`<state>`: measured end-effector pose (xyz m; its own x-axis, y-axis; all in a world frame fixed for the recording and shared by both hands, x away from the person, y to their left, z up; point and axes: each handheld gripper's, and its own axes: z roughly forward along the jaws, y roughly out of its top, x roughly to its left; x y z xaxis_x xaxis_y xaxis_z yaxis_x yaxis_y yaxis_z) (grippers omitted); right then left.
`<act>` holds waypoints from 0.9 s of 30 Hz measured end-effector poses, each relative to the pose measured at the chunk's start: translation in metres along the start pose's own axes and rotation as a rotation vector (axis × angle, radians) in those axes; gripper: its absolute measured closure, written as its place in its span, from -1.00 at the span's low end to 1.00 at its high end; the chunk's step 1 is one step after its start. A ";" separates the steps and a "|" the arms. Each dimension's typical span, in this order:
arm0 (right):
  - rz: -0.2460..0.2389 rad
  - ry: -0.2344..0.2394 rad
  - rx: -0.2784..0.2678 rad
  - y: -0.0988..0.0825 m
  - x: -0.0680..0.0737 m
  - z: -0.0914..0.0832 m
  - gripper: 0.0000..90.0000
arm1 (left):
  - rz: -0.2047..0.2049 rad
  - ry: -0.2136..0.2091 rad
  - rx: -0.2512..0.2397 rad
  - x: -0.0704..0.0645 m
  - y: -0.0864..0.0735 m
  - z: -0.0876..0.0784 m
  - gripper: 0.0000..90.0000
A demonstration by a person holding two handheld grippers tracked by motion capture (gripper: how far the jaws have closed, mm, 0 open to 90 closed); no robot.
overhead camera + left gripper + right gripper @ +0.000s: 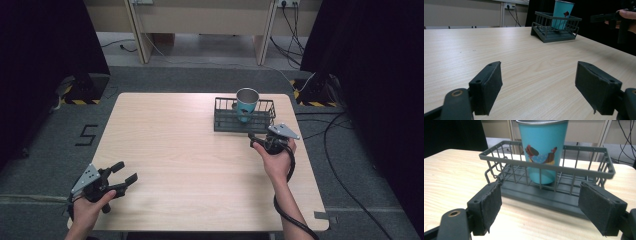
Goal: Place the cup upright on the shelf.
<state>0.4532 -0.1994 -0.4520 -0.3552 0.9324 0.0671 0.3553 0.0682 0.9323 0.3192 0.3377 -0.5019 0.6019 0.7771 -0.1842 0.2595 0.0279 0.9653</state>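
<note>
- At the far right of the tabletop (165,160), the cup (247,104) stands upright inside the wire basket (222,122).
- Your right hand-held gripper (256,139) sits just short of the basket's near wall, jaws spread with nothing between them; judging by that, you are in the approach, not yet the grasp.
- Your left hand-held gripper (125,174) rests spread and empty at the near left corner, well apart.
- Next, lift over the basket wall, straddle the cup, then pinch it.
</note>
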 end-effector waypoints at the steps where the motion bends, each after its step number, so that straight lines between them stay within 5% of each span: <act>1: -0.006 -0.002 0.000 -0.001 -0.001 -0.001 -0.56 | 0.000 0.000 0.000 0.000 0.000 0.000 -0.54; 27: 0.004 -0.044 0.012 -0.027 -0.013 -0.048 -0.56 | -0.001 0.006 0.001 0.000 0.000 0.000 -0.54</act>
<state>0.4065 -0.2309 -0.4611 -0.3154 0.9474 0.0544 0.3666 0.0688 0.9279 0.3194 0.3381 -0.5021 0.5970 0.7809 -0.1838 0.2607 0.0279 0.9650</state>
